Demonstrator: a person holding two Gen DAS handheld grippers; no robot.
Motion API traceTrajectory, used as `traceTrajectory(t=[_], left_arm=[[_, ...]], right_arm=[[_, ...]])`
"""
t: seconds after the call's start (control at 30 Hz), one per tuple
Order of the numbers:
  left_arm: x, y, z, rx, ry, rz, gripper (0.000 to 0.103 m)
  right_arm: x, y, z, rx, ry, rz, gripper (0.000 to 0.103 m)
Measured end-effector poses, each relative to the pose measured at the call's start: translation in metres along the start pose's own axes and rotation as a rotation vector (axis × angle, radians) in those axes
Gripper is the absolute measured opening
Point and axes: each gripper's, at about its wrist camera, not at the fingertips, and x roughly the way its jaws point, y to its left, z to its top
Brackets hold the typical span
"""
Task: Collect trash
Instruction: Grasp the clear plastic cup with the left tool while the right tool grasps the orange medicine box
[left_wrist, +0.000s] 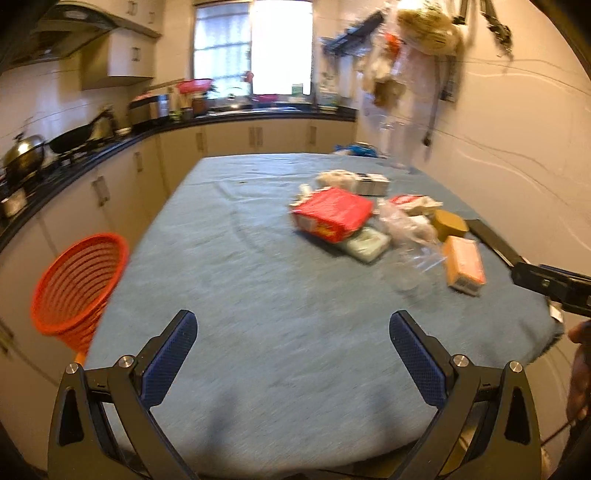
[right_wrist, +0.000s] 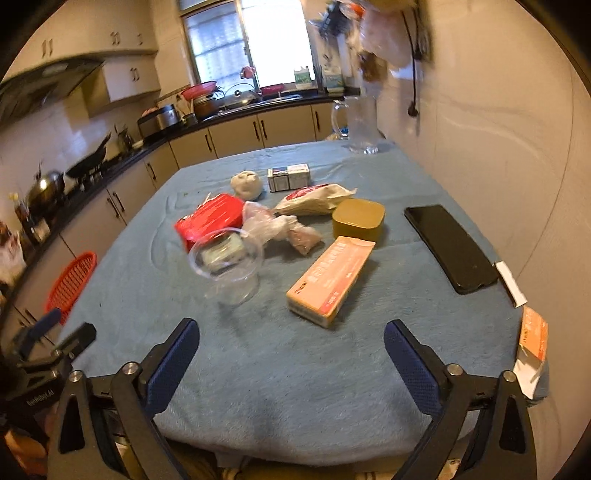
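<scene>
A pile of trash lies on the blue-clothed table (right_wrist: 295, 369): a red packet (right_wrist: 210, 221), a clear plastic cup (right_wrist: 229, 266) on its side, crumpled clear plastic (right_wrist: 266, 221), an orange-pink carton (right_wrist: 332, 280), a white wrapper (right_wrist: 314, 199), a paper ball (right_wrist: 246, 184) and a small white box (right_wrist: 289, 177). In the left wrist view the red packet (left_wrist: 332, 214) and the carton (left_wrist: 463, 264) lie at right. My left gripper (left_wrist: 293, 354) is open and empty above the near table. My right gripper (right_wrist: 291, 358) is open and empty, short of the carton.
An orange basket (left_wrist: 77, 288) stands off the table's left edge, also in the right wrist view (right_wrist: 72, 282). A black phone (right_wrist: 450, 247), a tan lidded box (right_wrist: 358, 221), a glass jug (right_wrist: 360, 122) and torn paper (right_wrist: 532, 350) are on the table. Kitchen counters run along the left.
</scene>
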Motion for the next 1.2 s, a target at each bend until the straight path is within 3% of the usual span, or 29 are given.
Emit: traceTrajectory(t=[0.07,0.13,0.27,0.4,0.5,0.6,0.7,0.8,0.97,1.2], left_arm=[[0.008,-0.007,0.014,0.003,0.02,-0.06,0.101],[0.015,-0.011,0.026,-0.006,0.035,-0.106,0.092],[0.041,-0.019,0.058,-0.043,0.099,-0.199,0.082],[0.074,-0.031,0.083,-0.077,0.167,-0.261,0.064],[0.101,-0.042,0.094,-0.075,0.239,-0.307,0.055],[0.119,-0.055,0.098,-0.022,0.285,-0.304,0.055],[0.134,-0.071,0.096,0.049,0.325,-0.303,0.041],[0.145,-0.08,0.088,0.084,0.362,-0.302,0.02],[0.137,-0.08,0.079,0.12,0.321,-0.283,0.019],[0.112,-0.058,0.064,0.086,0.253,-0.301,0.012]], right_arm=[[0.006,-0.01,0.007,0.029,0.023,0.043,0.089],[0.014,-0.018,0.013,0.048,0.04,0.063,0.084],[0.034,-0.033,0.027,0.104,0.08,0.101,0.084],[0.055,-0.044,0.041,0.167,0.116,0.11,0.084],[0.069,-0.051,0.049,0.206,0.143,0.112,0.084],[0.075,-0.054,0.054,0.215,0.144,0.079,0.084],[0.081,-0.057,0.057,0.222,0.152,0.059,0.084],[0.087,-0.06,0.058,0.226,0.164,0.046,0.084],[0.092,-0.059,0.059,0.232,0.176,0.036,0.084],[0.11,-0.046,0.054,0.195,0.229,-0.012,0.084]])
